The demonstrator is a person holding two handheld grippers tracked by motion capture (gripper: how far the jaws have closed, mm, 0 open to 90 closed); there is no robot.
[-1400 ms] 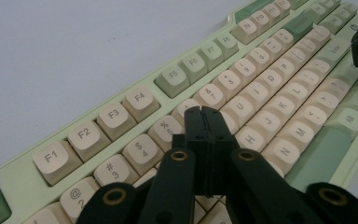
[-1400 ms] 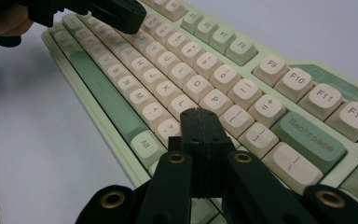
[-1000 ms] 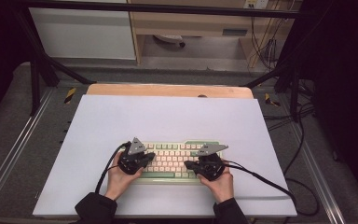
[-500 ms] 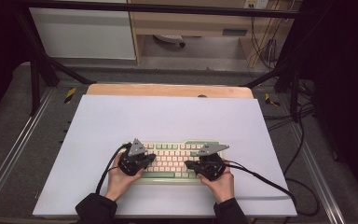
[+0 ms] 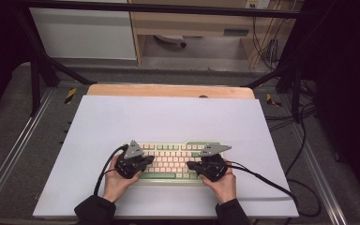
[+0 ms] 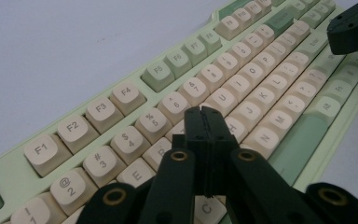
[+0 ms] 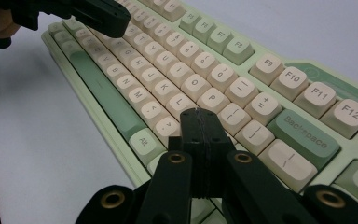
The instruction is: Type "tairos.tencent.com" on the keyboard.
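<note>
A pale green keyboard (image 5: 174, 161) with cream keys lies on the white mat (image 5: 168, 122) near the front edge. My left gripper (image 5: 146, 161) hovers over the keyboard's left half, jaws shut and empty; in the left gripper view its tips (image 6: 203, 112) sit above the keys (image 6: 223, 98) around T and G. My right gripper (image 5: 191, 165) is over the right half, also shut and empty, its tips (image 7: 197, 113) above the keys (image 7: 212, 100) by P and the semicolon. The right gripper's jaw end (image 6: 352, 30) shows at the top right of the left gripper view.
A wooden board (image 5: 168, 90) edges the mat at the back. Black cables (image 5: 262, 180) trail from both grippers across the mat to the right and left. Metal frame rails (image 5: 9, 154) run along both sides. The far half of the mat is bare.
</note>
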